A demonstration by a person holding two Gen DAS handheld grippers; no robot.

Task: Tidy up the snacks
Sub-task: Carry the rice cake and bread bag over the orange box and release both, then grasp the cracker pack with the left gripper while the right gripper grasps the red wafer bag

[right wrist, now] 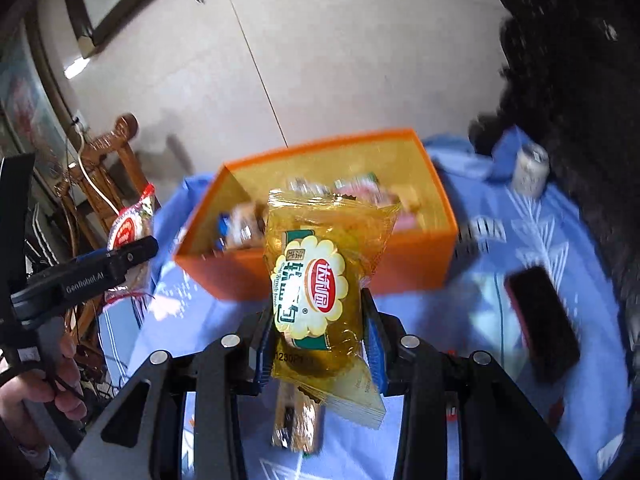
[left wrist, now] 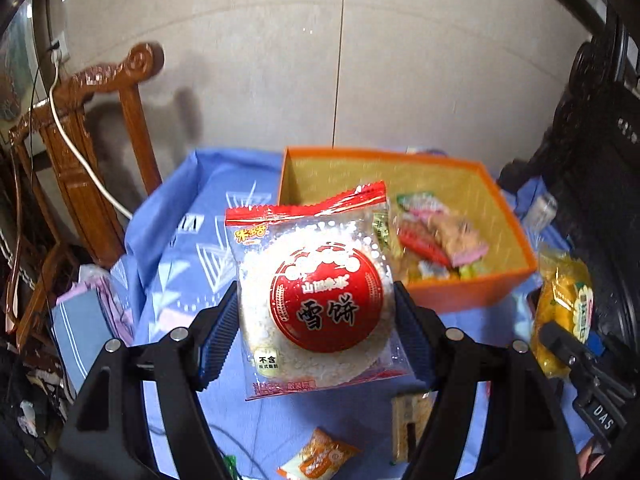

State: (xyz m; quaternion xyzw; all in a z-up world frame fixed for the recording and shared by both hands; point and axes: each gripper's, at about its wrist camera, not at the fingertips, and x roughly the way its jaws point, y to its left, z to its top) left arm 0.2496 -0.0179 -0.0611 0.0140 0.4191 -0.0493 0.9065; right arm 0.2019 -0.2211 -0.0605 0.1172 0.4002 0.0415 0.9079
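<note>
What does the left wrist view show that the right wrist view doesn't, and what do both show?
Left wrist only: an orange-and-white snack packet on the blue cloth. Right wrist only: a dark brush-like block and a hand. Both: the orange box, the rice cracker packet in the left hand-held gripper, the yellow bread packet in the right hand-held gripper.

The right gripper clamps a yellow packet before the box, seemingly holding blurred snacks.
</note>
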